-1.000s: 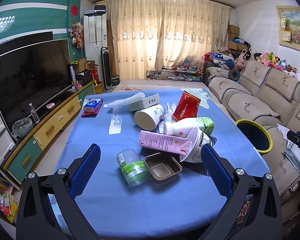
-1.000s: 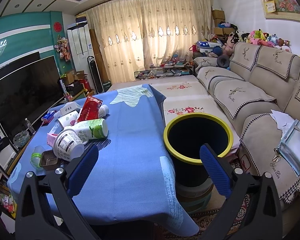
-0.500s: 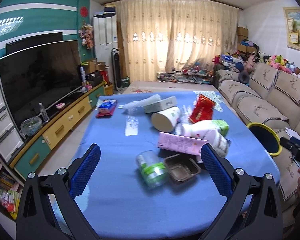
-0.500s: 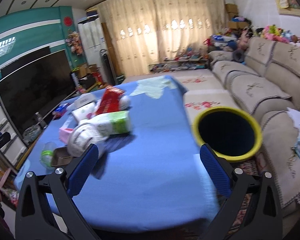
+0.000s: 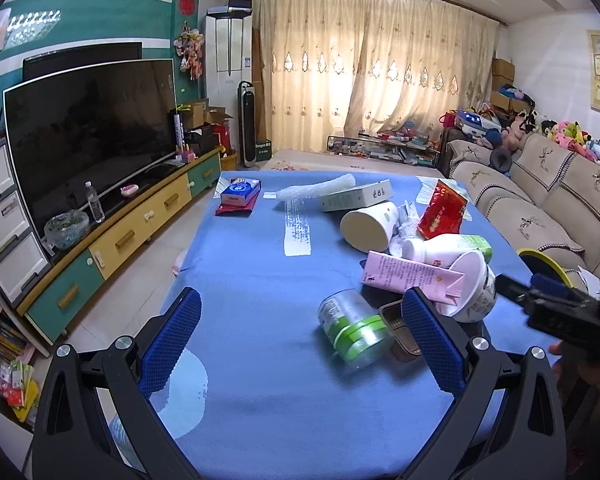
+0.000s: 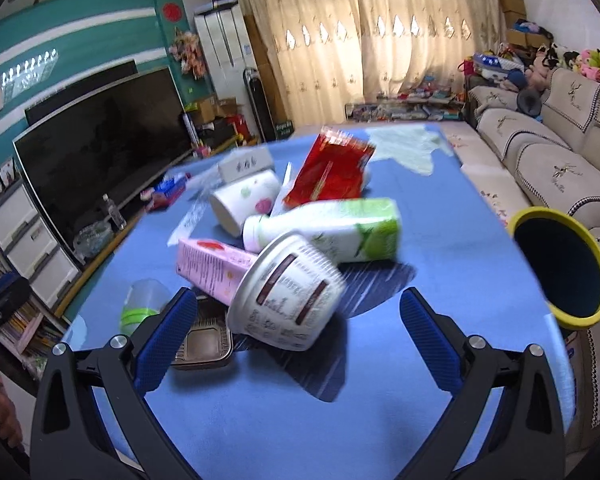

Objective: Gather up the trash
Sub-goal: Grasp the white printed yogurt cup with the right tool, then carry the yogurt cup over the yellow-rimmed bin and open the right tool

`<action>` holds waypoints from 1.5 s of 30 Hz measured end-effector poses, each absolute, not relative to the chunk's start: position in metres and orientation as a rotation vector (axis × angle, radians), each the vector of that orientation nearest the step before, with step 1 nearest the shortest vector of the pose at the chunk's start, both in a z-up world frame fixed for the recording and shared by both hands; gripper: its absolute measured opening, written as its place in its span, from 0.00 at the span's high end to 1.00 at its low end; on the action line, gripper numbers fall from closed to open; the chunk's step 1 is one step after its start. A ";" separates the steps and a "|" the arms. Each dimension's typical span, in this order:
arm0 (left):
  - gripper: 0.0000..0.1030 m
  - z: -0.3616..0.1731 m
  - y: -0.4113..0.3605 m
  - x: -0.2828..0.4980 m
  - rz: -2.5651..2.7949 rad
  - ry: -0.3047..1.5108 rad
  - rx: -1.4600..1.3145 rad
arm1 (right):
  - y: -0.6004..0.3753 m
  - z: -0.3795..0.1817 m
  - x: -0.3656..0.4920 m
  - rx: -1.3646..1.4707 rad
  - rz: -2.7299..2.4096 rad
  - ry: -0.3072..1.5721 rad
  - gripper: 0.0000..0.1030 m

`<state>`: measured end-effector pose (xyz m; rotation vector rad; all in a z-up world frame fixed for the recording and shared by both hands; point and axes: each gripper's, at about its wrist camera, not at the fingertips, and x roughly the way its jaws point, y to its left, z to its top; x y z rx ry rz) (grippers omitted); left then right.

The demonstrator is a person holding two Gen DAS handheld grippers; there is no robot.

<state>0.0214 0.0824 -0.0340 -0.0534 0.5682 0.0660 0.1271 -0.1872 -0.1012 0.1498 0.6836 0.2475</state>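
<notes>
Both claws were spread wide and empty, right claw (image 6: 298, 330) lined up on the tub (image 6: 286, 292) lying tipped in the trash pile on the blue surface (image 6: 440, 236), so I'd pinch it across the ribbed wall, then swing to the bin (image 6: 562, 266) beside the surface

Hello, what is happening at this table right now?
A person holds a two-finger gripper in each hand to collect trash. Both the left gripper and the right gripper are open and empty. The right one faces a white paper bowl in the trash pile on the blue table. The yellow-rimmed bin waits beside the table.
</notes>
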 end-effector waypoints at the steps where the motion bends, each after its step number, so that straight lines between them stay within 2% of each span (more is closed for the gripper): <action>1: 0.04 -0.035 0.085 0.024 0.063 0.570 -0.057 | -0.183 -0.106 0.131 0.143 0.244 0.702 0.06; 10: 0.04 -0.045 0.091 0.035 0.046 0.592 -0.055 | -0.179 -0.131 0.152 0.202 0.248 0.789 0.07; 14: 0.04 -0.047 0.088 0.037 0.037 0.607 -0.046 | -0.180 -0.134 0.154 0.209 0.247 0.787 0.27; 15: 0.04 -0.047 0.088 0.038 0.037 0.608 -0.045 | -0.181 -0.134 0.154 0.211 0.255 0.792 0.35; 18: 0.04 -0.047 0.087 0.037 0.041 0.608 -0.040 | -0.184 -0.134 0.153 0.205 0.263 0.793 0.46; 27: 0.04 -0.047 0.085 0.038 0.041 0.609 -0.037 | -0.209 -0.132 0.140 0.134 0.222 0.760 0.47; 45: 0.04 -0.067 0.030 0.061 -0.023 0.662 0.008 | -0.282 -0.113 0.126 0.217 0.185 0.680 0.47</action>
